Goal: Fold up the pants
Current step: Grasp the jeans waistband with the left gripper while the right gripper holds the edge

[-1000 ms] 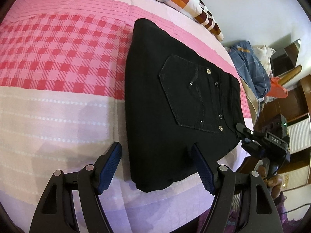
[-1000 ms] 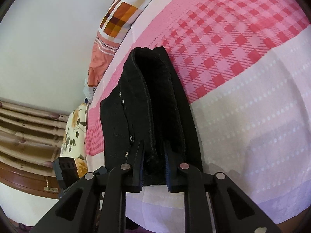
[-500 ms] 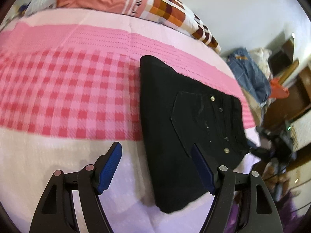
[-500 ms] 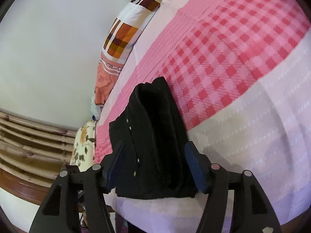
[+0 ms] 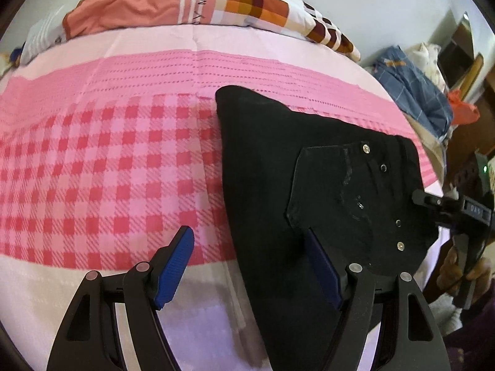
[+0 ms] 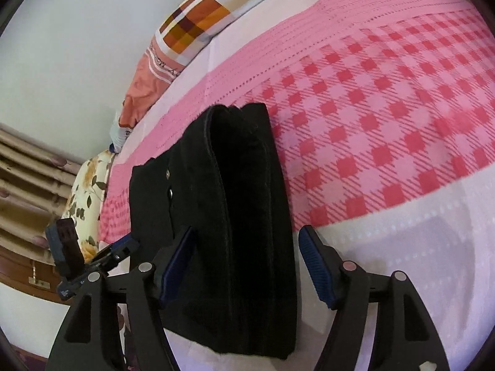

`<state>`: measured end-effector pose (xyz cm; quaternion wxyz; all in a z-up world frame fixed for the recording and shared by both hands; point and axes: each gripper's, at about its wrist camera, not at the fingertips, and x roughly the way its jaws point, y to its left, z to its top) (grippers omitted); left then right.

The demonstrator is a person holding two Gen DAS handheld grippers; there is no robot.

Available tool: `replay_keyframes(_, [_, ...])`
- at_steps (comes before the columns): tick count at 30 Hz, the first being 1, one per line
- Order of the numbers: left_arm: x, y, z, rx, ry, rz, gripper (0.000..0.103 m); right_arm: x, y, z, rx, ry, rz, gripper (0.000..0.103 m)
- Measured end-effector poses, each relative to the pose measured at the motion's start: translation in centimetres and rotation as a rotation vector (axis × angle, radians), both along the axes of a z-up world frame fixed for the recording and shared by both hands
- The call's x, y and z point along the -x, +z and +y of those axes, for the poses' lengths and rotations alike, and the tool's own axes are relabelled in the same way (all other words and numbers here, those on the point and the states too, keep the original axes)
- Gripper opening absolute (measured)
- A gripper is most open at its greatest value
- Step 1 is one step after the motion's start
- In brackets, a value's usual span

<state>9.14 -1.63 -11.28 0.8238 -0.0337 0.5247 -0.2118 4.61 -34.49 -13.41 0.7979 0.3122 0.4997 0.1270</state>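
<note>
We see folded black pants (image 5: 278,185) lying on a pink checked bed (image 5: 92,170), long axis running from the near edge toward the pillow (image 5: 216,0). Our left hand-held gripper (image 5: 250,266) is wide open, holding nothing. Our right hand-held gripper (image 6: 247,262) is opening, its pads clear of the stacked folded edge between them, which only this view shows.

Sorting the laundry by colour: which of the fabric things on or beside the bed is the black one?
The folded pants, lying on the pink checked bedsheet. The pillow at the head is orange and plaid, and the bundle off the bed is blue.
</note>
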Motion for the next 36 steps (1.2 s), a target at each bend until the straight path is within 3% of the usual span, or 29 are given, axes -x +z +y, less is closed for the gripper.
replay_keyframes(10, [-0.9, -0.5, -1.5, -0.07, -0.034, -0.039, 0.076, -1.2, -0.1, 0.7, 0.003, 0.092, -0.075, 0.069])
replay_keyframes(15, [-1.2, -0.8, -1.9, -0.099, -0.043, -0.059, 0.082, -1.5, -0.6, -0.6, -0.085, 0.106, -0.065, 0.069])
replay_keyframes(20, [-1.9, -1.4, -1.7, -0.076, -0.046, -0.033, 0.086, -2.0, -1.0, -1.3, -0.173, 0.113, -0.047, 0.078])
replay_keyframes(24, [-2.2, -1.6, -2.6, -0.089, -0.084, -0.018, 0.086, -2.4, -0.6, -0.2, -0.135, 0.12, -0.039, 0.085])
replay_keyframes(25, [-2.2, -1.5, -2.8, -0.088, -0.092, -0.016, 0.084, -2.5, -0.3, 0.4, -0.1, 0.137, -0.042, 0.086])
replay_keyframes(26, [-2.2, -1.5, -3.0, -0.073, -0.097, -0.014, 0.074, -2.7, -0.1, 1.2, -0.054, 0.156, -0.046, 0.083])
replay_keyframes(27, [-2.1, -1.4, -3.2, -0.046, -0.099, -0.018, 0.065, -2.8, 0.0, 1.9, -0.033, 0.178, -0.05, 0.075])
replay_keyframes(28, [-2.0, -1.2, -3.6, -0.036, -0.101, -0.021, 0.056, -2.8, -0.3, 2.3, -0.023, 0.193, -0.04, 0.038])
replay_keyframes(29, [-1.9, -1.0, -3.8, -0.041, -0.1, -0.035, 0.044, -2.9, -0.8, 2.3, -0.033, 0.19, -0.023, 0.037])
replay_keyframes(32, [-1.5, 0.0, -3.7, -0.022, -0.094, -0.07, 0.023, -2.5, -1.5, 1.3, -0.133, 0.146, -0.017, 0.032])
replay_keyframes(36, [-0.6, 1.7, -3.7, -0.007, -0.081, -0.123, 0.018, -1.8, -0.8, 0.9, -0.241, 0.113, -0.028, 0.029])
